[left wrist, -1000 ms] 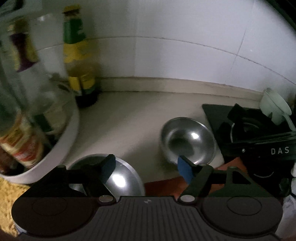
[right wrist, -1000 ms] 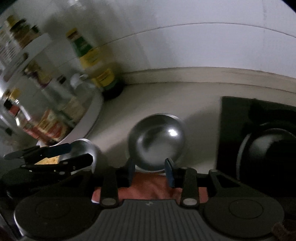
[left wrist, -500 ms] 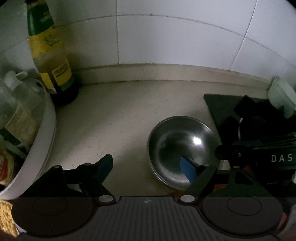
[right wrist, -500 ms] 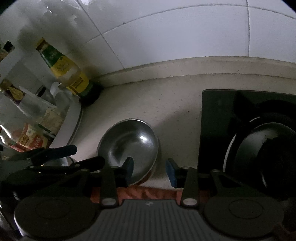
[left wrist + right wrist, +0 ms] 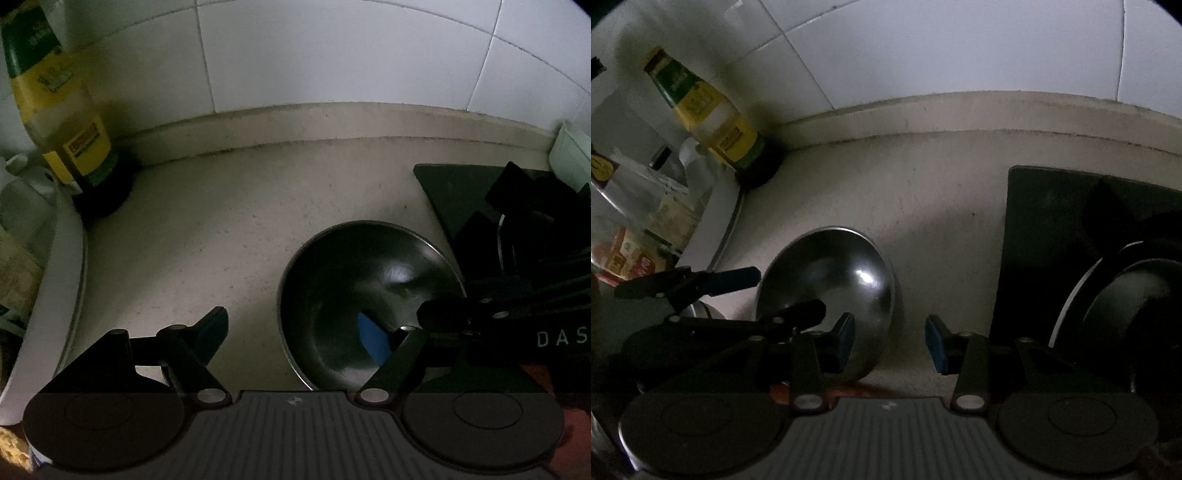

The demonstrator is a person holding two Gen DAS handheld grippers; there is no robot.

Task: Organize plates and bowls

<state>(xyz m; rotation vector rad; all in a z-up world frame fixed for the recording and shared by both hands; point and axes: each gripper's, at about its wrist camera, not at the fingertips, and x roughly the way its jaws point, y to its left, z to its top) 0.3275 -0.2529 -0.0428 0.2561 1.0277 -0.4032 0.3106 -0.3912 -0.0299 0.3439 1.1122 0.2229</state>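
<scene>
Apparently little is sorted yet: the bowl (image 5: 369, 295) is sitting by itself on the table (image 5: 229, 229), between the white tray (image 5: 62, 280) of bottles and the stove (image 5: 1052, 229), and nothing is stacked in it. The left hand-held gripper (image 5: 295, 332) is hanging spread wide, its jaws having just been narrowing a little, with its right finger over the inside of the bowl and its left finger over bare table, so the near rim is lying between them without being pinched. The right hand-held gripper (image 5: 890, 338) is standing partly spread, its jaws having just been widening slightly, straddling the bowl's right rim and gripping nothing. Picking up and stacking are seemingly still to come. A second metal dish (image 5: 701, 310) is only peeping out behind the left gripper, mostly covered. Dim light is making the bowl's depth and the dark pan (image 5: 1126, 295) on the stove hard to read, and no plates are showing.
</scene>
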